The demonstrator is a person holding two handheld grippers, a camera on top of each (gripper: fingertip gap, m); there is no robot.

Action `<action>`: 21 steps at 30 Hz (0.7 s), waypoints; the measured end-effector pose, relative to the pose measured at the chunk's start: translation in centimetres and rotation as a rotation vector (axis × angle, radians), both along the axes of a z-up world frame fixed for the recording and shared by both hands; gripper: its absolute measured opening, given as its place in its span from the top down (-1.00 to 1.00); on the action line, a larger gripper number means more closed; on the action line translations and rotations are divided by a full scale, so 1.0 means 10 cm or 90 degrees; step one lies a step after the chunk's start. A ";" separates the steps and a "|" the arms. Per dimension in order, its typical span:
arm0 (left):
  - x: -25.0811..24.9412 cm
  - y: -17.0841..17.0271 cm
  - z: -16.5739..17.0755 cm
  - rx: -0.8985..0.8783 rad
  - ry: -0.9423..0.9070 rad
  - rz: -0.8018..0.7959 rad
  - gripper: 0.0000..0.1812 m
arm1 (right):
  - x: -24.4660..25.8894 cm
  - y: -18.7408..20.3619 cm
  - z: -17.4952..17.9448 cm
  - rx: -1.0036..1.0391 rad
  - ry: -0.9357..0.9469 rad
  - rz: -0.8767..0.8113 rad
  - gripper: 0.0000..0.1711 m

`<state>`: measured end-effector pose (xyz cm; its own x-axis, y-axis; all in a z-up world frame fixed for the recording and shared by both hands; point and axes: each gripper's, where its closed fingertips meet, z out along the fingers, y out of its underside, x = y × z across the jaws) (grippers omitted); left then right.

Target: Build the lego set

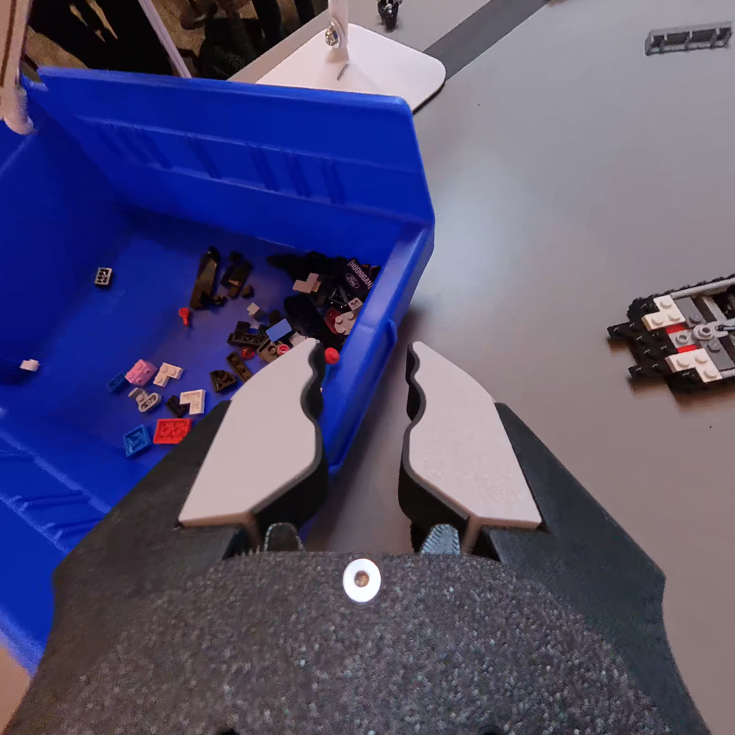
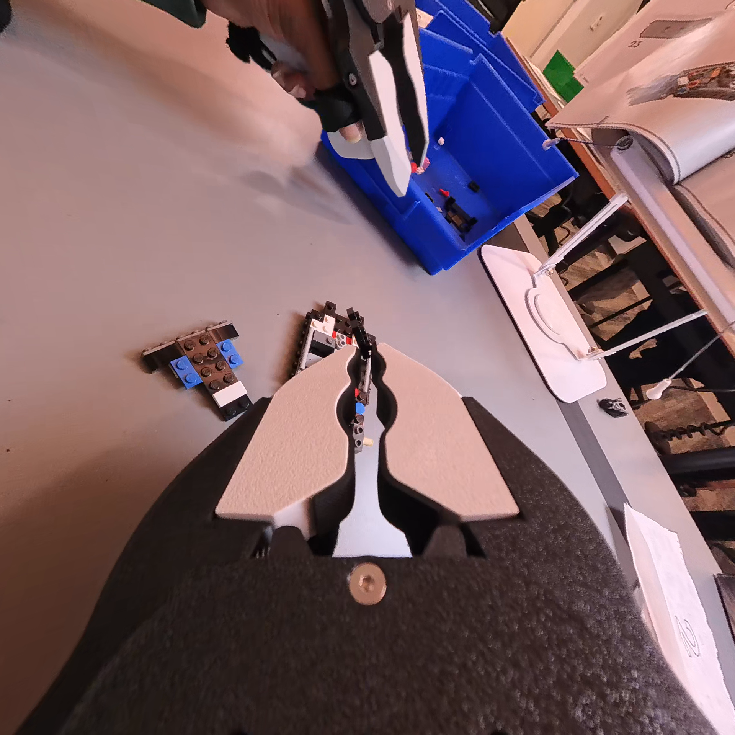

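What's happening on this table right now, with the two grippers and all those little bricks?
A person works two handheld grippers over a grey table. The right gripper is shut on a partly built brick model resting on the table. The left gripper is open and empty, poised over the rim of a blue bin of loose bricks. A second small black and blue assembly lies beside the model, untouched.

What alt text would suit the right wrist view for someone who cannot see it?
The right gripper is shut on a partly built brick model lying on a grey table. To its left lies a black and blue brick assembly. Farther off, the left gripper hangs open over a blue bin of loose bricks.
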<state>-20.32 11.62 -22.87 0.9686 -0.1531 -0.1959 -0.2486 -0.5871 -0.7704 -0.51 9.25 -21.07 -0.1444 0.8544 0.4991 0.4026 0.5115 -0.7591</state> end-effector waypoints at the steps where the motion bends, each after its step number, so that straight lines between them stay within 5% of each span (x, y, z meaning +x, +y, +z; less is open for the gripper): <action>1: 0.00 -0.02 0.00 0.002 0.013 -0.002 0.60 | 0.00 0.00 0.00 0.000 0.000 0.000 0.95; 7: -0.09 -0.04 -0.14 -0.060 0.112 -0.017 0.45 | -0.02 -0.02 -0.04 -0.014 -0.006 0.004 0.95; 14: 0.03 -0.09 -0.10 -0.056 0.155 -0.086 0.57 | -0.01 -0.01 -0.03 -0.010 -0.006 0.003 0.95; 18: 0.23 -0.07 0.20 0.047 0.047 -0.111 0.56 | -0.01 0.01 -0.01 -0.024 0.002 -0.003 0.95; 21: 0.78 -0.16 0.40 0.104 -0.173 -0.205 0.66 | -0.01 0.00 0.01 -0.049 0.014 0.006 0.95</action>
